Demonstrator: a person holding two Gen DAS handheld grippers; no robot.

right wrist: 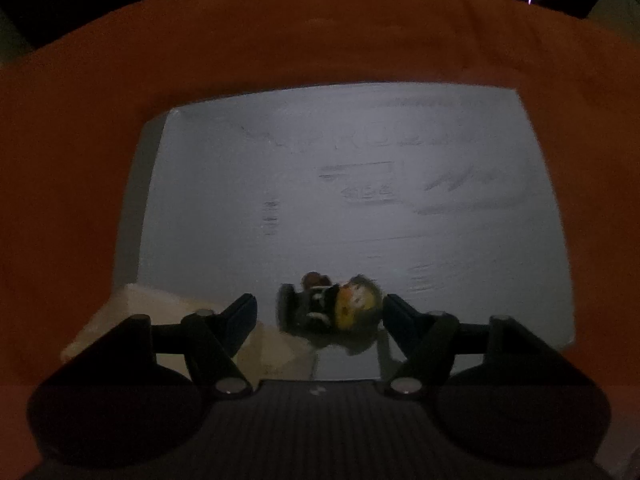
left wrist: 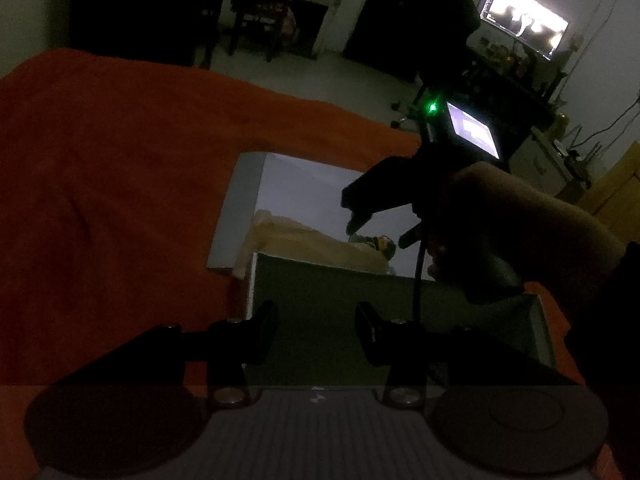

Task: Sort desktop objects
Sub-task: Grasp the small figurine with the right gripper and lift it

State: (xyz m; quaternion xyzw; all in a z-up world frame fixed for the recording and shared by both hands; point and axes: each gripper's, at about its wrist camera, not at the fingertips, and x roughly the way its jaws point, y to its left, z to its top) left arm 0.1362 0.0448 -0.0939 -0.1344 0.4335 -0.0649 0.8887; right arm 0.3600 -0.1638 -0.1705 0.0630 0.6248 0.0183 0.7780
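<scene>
1. Right tool (right wrist: 320, 312) closest to the lens, bottom of the right wrist view, fingers spread wide with nothing clamped between them.
2. Sitting right in that gap: small toy figure (right wrist: 340, 308) with a yellow face, lying tipped over on the grey-white board (right wrist: 360, 168). Lower centre of frame, a touch right of the middle, so nearly brushing the right-hand finger and well clear of the left-hand one.
3. Long axis of the figure looks roughly left-to-right across the frame, i.e. along the line between the fingertips rather than across it. Blurry and dim though, so not 100% sure on that.
4. Pale cream block (right wrist: 132, 312) at lower left, behind the left-hand finger, just beside the figure but apart from it as far as can be told.
5. Left tool (left wrist: 316, 328) at the bottom of the left wrist view, also open and holding nothing, hovering over a dark green box (left wrist: 360, 300) at lower centre.
6. Same view: right hand (left wrist: 532, 240) gripping its handle at centre right, figure (left wrist: 380, 244) peeking out just past the box's far edge.
7. Clearly the right side's call, way nearer. Guessing a close here would want a nudge to the right to centre the figure.
8. Orange cloth (right wrist: 320, 40) covering the bench all round.
</scene>
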